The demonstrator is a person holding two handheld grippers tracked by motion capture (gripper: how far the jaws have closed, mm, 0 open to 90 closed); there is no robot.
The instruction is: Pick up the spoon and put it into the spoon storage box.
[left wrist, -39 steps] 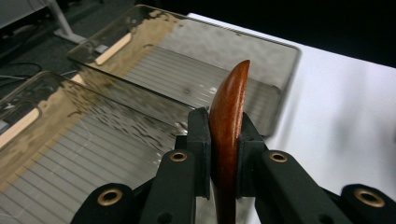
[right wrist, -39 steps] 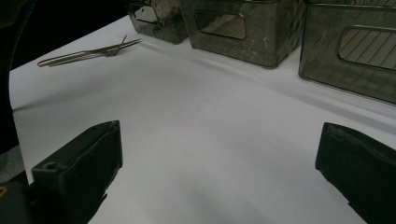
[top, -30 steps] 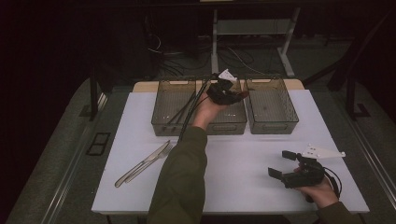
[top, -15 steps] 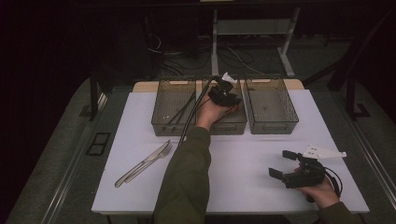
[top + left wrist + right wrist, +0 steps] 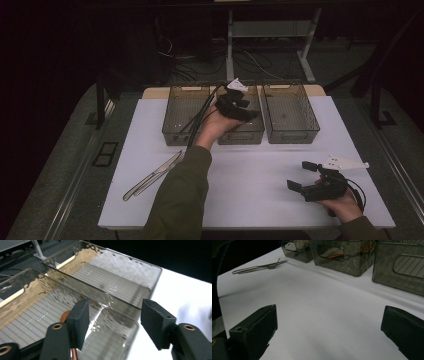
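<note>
Three smoky clear bins stand in a row at the table's back: a left bin (image 5: 185, 114), a middle bin (image 5: 245, 131) and a right bin (image 5: 290, 112). My left gripper (image 5: 240, 110) hangs open above the middle bin's floor (image 5: 30, 322), nothing between its fingers (image 5: 80, 322). A copper-coloured item (image 5: 64, 315) lies in that bin under the left jaw, mostly hidden; it shows orange (image 5: 334, 256) through the bin's handle hole. My right gripper (image 5: 301, 176) rests open and wide near the front right, over bare white table (image 5: 324, 315).
A metal fork and knife (image 5: 152, 175) lie side by side on the table's left, also seen far off as cutlery (image 5: 259, 267) in the right gripper view. The right bin (image 5: 112, 280) holds nothing visible. Cables trail from the left gripper across the left bin.
My left gripper has sunk slightly over the middle bin, drifting a little toward the person. The right gripper has stayed put.
</note>
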